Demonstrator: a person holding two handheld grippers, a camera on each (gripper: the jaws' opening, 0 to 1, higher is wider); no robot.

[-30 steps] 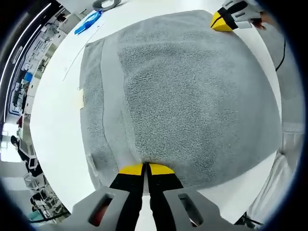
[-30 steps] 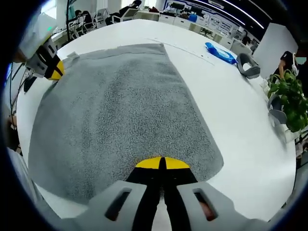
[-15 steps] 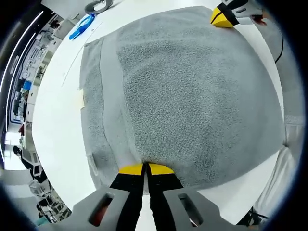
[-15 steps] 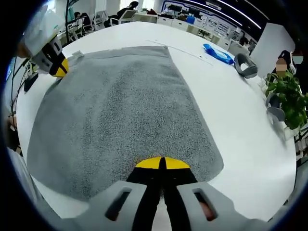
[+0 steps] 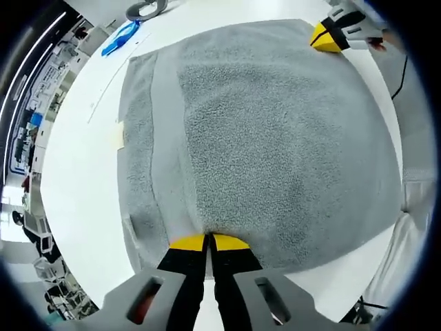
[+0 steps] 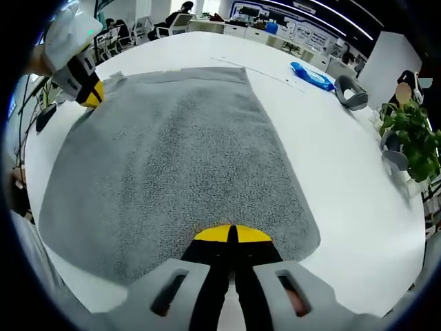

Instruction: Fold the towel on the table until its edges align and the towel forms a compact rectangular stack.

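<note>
grey towel (image 5: 275,138) lies flat on the white table (image 6: 344,158), both tongs (image 5: 209,243) (image 6: 231,234) clamped on its near edge.

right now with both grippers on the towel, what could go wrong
1. Both the left gripper and the right gripper pinch only the towel at its near edge, so a corner may slip out mid-fold.
2. If the hands travel unevenly, the edges could land skewed.
3. A long sweep might reach the blue packet.

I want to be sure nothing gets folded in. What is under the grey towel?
The towel lies flat on the white table, which shows all around it. Both tongs, left and right, pinch its edge. Whatever lies beneath the cloth is covered.
</note>
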